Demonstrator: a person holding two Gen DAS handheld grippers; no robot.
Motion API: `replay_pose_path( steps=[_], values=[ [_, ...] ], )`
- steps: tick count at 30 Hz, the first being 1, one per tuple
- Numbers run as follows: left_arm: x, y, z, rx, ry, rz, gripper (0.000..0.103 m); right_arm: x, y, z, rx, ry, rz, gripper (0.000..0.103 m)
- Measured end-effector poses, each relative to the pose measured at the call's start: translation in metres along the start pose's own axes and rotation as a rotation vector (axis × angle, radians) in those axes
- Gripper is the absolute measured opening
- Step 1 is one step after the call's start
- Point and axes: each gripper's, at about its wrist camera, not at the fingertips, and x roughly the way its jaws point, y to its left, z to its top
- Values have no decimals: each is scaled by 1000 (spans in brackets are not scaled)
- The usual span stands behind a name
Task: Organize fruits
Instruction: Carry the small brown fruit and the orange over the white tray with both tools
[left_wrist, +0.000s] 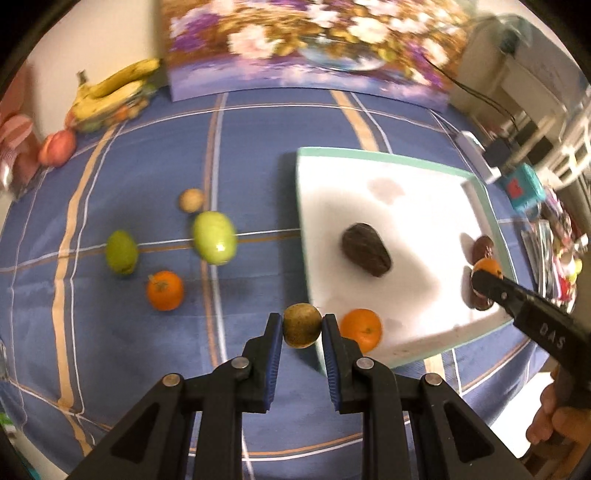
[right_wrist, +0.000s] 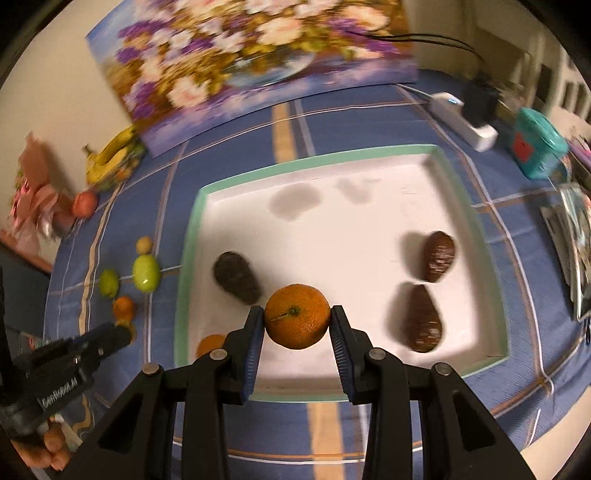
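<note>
My left claw (left_wrist: 302, 326) grips a brownish-green kiwi (left_wrist: 302, 325) between its blue pads, right at the near-left corner of the white tray (left_wrist: 388, 162). Just right of that claw, 1 orange (left_wrist: 361, 329) sits inside the tray. My right claw (right_wrist: 297, 317) clamps an orange mandarin (right_wrist: 297, 316) over the tray's near side. Ahead-left of it lies 1 dark avocado (right_wrist: 236, 282); 2 more avocados (right_wrist: 421, 319) lie to its right. Left of my left claw, on the blue bench cloth (left_wrist: 258, 129), lie 2 green fruits (left_wrist: 214, 237) and another orange (left_wrist: 165, 290).
</note>
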Motion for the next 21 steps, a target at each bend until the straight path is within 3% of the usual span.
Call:
replay_pose_path(
  steps=[8, 21],
  values=[
    [5, -27, 1, 52, -7, -1, 23, -3, -36, -1, 52, 6, -34, 37],
    [14, -38, 2, 59, -24, 3, 23, -7, -43, -1, 51, 3, -31, 37]
  ],
)
